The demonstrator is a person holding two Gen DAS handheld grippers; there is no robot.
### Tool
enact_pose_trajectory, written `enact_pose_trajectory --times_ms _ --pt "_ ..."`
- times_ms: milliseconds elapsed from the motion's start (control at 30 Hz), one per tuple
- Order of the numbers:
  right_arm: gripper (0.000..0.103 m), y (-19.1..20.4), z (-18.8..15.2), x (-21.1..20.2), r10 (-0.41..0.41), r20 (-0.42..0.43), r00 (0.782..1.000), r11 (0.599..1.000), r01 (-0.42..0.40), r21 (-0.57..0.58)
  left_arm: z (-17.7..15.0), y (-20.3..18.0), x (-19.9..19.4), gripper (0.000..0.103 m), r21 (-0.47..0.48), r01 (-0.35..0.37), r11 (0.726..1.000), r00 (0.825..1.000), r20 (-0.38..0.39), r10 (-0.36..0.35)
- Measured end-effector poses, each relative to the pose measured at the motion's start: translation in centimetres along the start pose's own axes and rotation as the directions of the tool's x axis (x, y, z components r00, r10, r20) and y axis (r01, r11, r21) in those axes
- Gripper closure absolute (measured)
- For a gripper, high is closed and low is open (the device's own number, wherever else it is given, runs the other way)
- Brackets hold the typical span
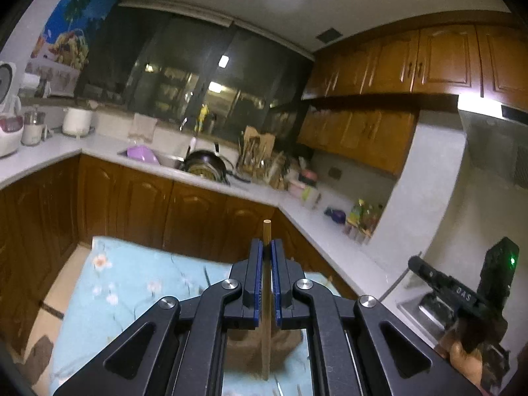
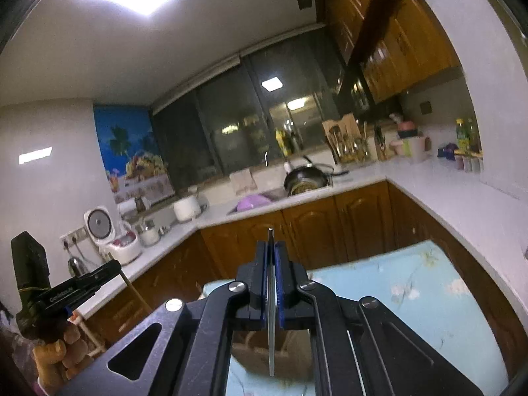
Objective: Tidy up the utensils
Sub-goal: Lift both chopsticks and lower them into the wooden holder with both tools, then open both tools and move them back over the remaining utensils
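I have both utensils lifted: left tongs clamp a wooden chopstick, right tongs a metal chopstick; next I need a holder.

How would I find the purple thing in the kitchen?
Start at the big dark window over the white countertop. Below it is the sink, and the pale purple plastic tub sits in it, left of the black pan. Nothing else there is purple and rounded.

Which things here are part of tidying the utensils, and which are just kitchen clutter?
Part of the job:
- wooden stick in left claw
- thin metal utensil in right claw
- utensil holder

Lying about:
- rice cooker
- black pan
- bottles
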State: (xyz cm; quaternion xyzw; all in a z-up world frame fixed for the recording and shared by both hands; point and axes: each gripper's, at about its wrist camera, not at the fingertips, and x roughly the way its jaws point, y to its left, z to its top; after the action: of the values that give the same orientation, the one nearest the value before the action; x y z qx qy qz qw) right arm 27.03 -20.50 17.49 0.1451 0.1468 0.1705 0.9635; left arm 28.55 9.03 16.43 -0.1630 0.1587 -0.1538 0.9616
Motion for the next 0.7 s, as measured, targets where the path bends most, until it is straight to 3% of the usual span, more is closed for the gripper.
enact_pose_trajectory --times_ms 167,300,567,700 --pt "0.099 0.5 0.8 2.2 -0.006 0.030 1.000 1.000 0.006 -0.006 -0.8 0.7 2.8 0.100 0.009 -0.039 0.999 0.999 0.022 0.039" --pt "0.099 0.5 0.2 4.0 -0.020 0.034 0.999 1.000 0.021 -0.022 -2.2 2.4 5.5 0.100 -0.046 -0.069 0.997 0.997 0.036 0.071" --pt "0.099 -0.8 -3.3 6.9 -0.052 -0.025 0.998 0.999 0.052 -0.003 -6.1 1.8 9.1 0.100 -0.052 -0.125 0.991 0.991 0.032 0.127" --pt "0.099 -1.4 -5.1 8.2 -0.059 -0.073 0.996 0.998 0.060 0.014 -8.3 0.7 10.9 0.100 -0.022 -0.124 0.992 0.992 -0.013 0.123"
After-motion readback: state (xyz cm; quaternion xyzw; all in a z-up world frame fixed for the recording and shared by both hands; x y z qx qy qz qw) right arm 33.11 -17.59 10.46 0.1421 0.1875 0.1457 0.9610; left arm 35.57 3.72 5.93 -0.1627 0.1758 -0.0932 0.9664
